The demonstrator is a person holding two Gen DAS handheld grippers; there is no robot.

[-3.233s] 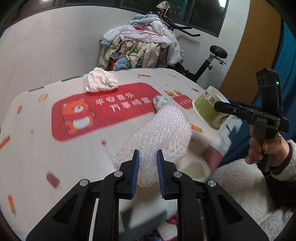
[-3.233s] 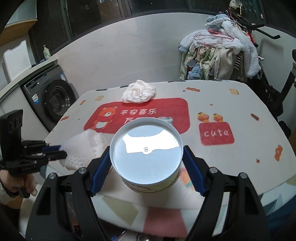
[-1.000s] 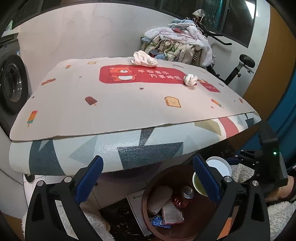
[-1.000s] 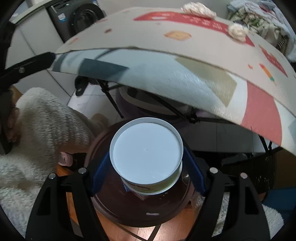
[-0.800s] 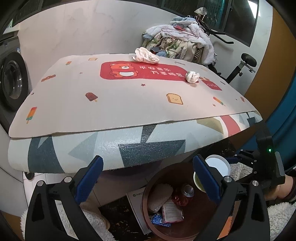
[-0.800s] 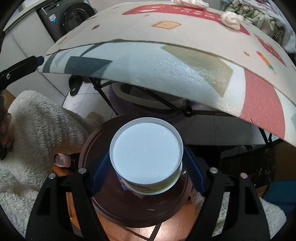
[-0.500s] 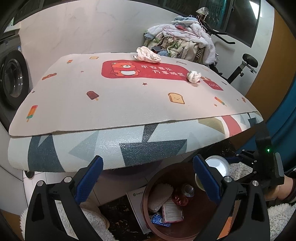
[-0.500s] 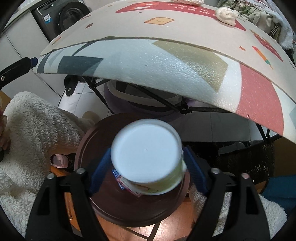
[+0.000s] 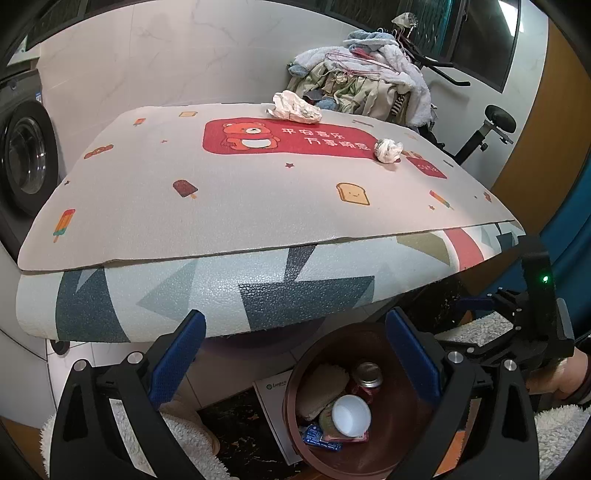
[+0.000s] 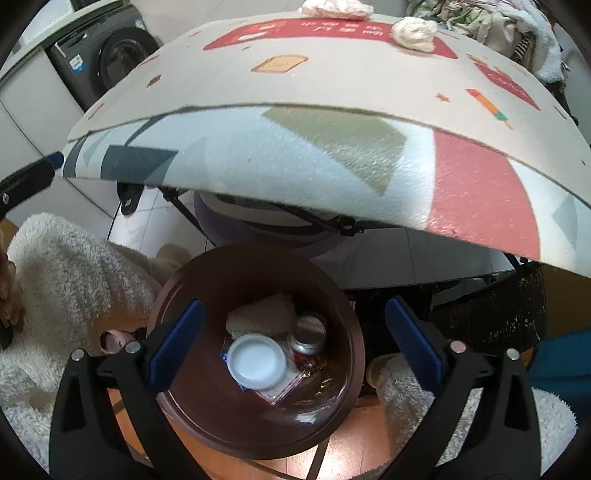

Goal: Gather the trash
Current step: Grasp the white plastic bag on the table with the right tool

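Observation:
A brown round bin (image 10: 167, 295) (image 9: 293, 373) stands on the floor under the table's front edge. In it lie a white-bottomed paper cup (image 10: 256, 362) (image 9: 351, 413), a can (image 10: 308, 334) (image 9: 367, 374), a piece of bubble wrap (image 10: 260, 314) (image 9: 321, 384) and wrappers. My right gripper (image 10: 295, 345) (image 9: 466, 325) hovers over the bin, its jaws opening with nothing between them. My left gripper (image 9: 293, 352) is open and empty, beside the bin. On the table lie a large crumpled paper (image 9: 295, 107) (image 10: 332, 5) and a small paper wad (image 9: 388, 149) (image 10: 413, 31).
The padded table mat (image 9: 258, 288) overhangs the bin. A washing machine (image 9: 22, 162) stands at left, a clothes pile (image 9: 369, 81) and an exercise bike (image 9: 495, 125) behind the table. A person's fluffy white garment (image 10: 74, 266) is close by. A booklet (image 9: 275, 402) lies by the bin.
The right jaws have spread and the cup dropped from them into the bin. The left gripper, earlier shut on bubble wrap, stands open; the wrap lies in the bin.

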